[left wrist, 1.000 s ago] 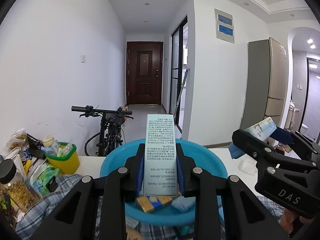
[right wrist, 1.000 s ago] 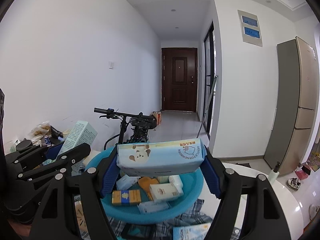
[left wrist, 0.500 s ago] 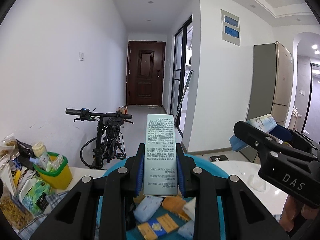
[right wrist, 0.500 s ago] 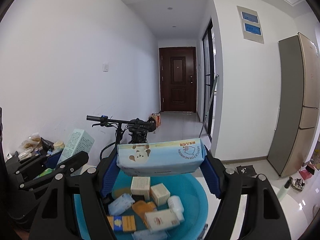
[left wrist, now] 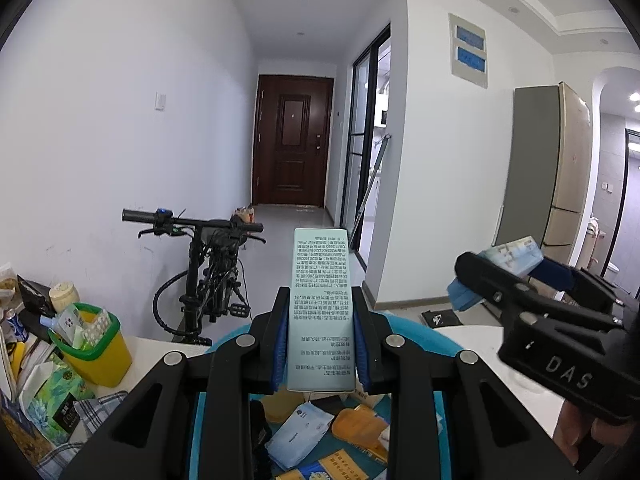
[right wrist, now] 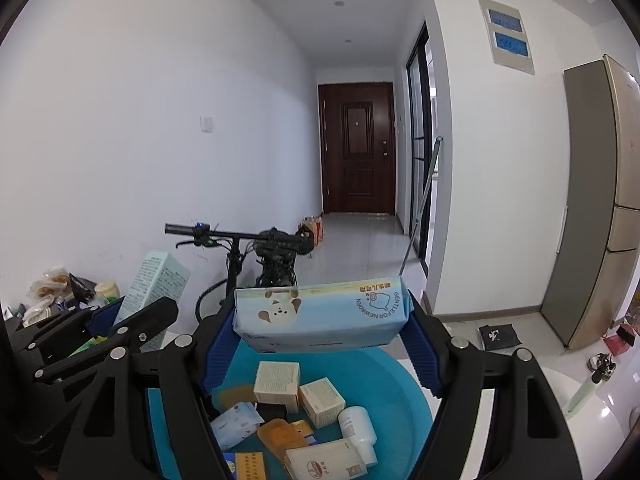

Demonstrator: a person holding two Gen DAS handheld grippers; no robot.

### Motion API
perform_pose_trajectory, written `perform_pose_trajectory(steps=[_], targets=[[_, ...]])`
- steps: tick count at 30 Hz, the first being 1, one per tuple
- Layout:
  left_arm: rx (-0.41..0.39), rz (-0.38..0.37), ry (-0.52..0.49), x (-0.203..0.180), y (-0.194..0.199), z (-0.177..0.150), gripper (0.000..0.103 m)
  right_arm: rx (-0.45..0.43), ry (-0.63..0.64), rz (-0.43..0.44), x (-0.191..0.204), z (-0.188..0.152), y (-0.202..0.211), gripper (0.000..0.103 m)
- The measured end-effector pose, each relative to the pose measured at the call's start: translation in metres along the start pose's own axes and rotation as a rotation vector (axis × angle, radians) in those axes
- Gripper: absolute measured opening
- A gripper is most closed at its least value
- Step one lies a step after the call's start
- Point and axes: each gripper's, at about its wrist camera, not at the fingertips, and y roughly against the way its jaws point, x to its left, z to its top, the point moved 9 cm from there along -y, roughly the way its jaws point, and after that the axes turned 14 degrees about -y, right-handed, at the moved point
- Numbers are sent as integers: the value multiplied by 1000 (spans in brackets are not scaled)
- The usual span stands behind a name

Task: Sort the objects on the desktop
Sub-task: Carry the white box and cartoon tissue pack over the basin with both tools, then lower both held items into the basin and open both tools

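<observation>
The tall pale-green box [left wrist: 321, 312], printed with small text, stood upright between the blue pads of the left gripper [left wrist: 321, 354], whose jaws were clamped on its two narrow sides. It hung above the blue basin [left wrist: 416, 330], not touching the items inside.

The tissue pack [right wrist: 322, 314] — light blue, with a cartoon animal and the words "GENTLE FOR NEWBORN" — lay crosswise in the right gripper [right wrist: 322, 344], its ends pressed by the two pads, so those jaws were closed on it too. It was held over the near half of the basin.

In the basin lay a loose pile: two small cream cartons [right wrist: 298, 390], a white bottle [right wrist: 358, 430] on its side, an orange sachet [right wrist: 280, 436], a pale blue packet [right wrist: 236, 426] and a flat cream box [right wrist: 326, 462].

From the left wrist view the right gripper appeared off to the right, well apart from the green box.

To the left of the basin stood a yellow bin with a green rim [left wrist: 94, 350] stuffed with packets, and beside it a green tissue pack [left wrist: 50, 402] on a checked cloth [left wrist: 94, 408]. Behind the white table [left wrist: 532, 396] a black bicycle [left wrist: 208, 276] leaned by the wall.
</observation>
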Motion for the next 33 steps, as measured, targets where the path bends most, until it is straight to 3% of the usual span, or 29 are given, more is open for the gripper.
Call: perform_pose_trajectory(steps=[7,12,24,33], targets=[[31,-6,-3,-2,-9,-5,29,18,-9,2,-4,0,-3,73],[139,3,-30,-6,-26,-20,29,75,-3,1,-3,-8,-14,73],[438,-97,42,-8,-84,-88,29,344,-31,-11,-20,-62,-68,73],[509,-109,28,-15,-94,-106,29,509,-58,-35,-36,-100,-91,73]])
